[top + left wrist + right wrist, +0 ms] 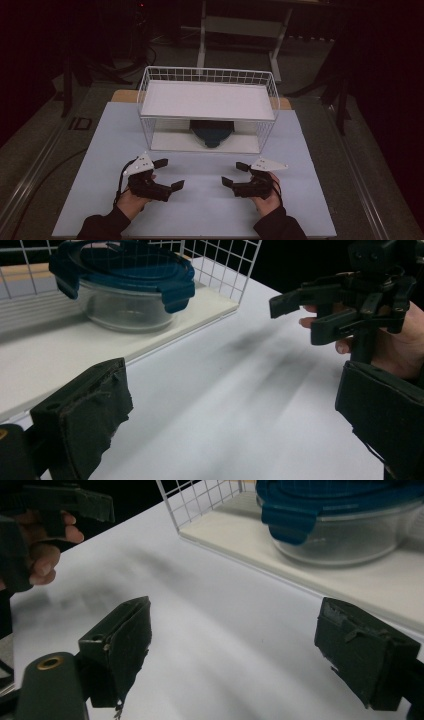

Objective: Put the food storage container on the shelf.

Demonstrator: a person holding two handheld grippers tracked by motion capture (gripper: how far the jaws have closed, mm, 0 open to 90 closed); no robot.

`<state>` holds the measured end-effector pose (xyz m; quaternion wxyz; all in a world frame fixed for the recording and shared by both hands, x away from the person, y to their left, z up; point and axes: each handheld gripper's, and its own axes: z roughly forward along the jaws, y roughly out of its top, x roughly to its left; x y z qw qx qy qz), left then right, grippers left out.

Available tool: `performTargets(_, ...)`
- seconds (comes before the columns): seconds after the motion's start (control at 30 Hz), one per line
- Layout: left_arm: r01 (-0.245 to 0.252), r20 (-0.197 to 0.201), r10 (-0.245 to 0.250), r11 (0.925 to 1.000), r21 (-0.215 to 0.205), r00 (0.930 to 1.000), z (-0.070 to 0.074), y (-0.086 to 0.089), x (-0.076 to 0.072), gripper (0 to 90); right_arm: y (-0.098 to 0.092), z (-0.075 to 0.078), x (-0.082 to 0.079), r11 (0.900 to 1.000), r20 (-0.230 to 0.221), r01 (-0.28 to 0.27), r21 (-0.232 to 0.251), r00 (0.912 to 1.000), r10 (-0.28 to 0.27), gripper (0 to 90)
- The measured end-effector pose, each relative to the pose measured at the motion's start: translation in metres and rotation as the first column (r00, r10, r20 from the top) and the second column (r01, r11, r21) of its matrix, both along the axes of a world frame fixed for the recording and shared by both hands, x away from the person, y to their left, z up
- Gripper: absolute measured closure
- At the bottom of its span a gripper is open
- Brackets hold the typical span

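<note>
A glass container (212,134) with a blue clip-on lid (125,267) is being observed on the lower shelf of a white wire rack (207,75), beneath the rack's empty upper shelf, at the far middle of the white table (300,200). The container is being shown upright, its lid seated and its blue clips folded down; the clear bowl appears empty, though its contents cannot be told with certainty. Both tools are being held low over the table in front of the rack, well apart from the container. The left gripper (169,173) is being held with its jaws spread wide and nothing between them; the right gripper (235,173) is likewise being held wide open and empty. No contact with the container is being made by either tool. It is being judged that the container is already resting in the rack, or that the fetching of it is not yet begun; which of these applies cannot be told.
</note>
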<state>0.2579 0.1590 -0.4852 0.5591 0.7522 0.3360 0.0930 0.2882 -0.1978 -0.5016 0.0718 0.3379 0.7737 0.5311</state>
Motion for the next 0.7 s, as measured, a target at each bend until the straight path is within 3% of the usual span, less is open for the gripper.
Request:
performTargets(0.3, 0.023, 0.018, -0.024, 0.9997, 0.007, 0.9996, -0.003, 0.002, -0.008, 1.6, -0.014, -0.007, -0.010, 0.999, 0.011, -0.002, -0.037, 0.9999, 0.002, 15.0)
performTargets(0.7, 0.037, 0.034, -0.038, 0.9990, 0.026, 0.9987, -0.005, -0.001, -0.008, 1.5, -0.023, -0.010, -0.008, 1.000, 0.004, 0.009, -0.016, 0.9999, -0.009, 15.3)
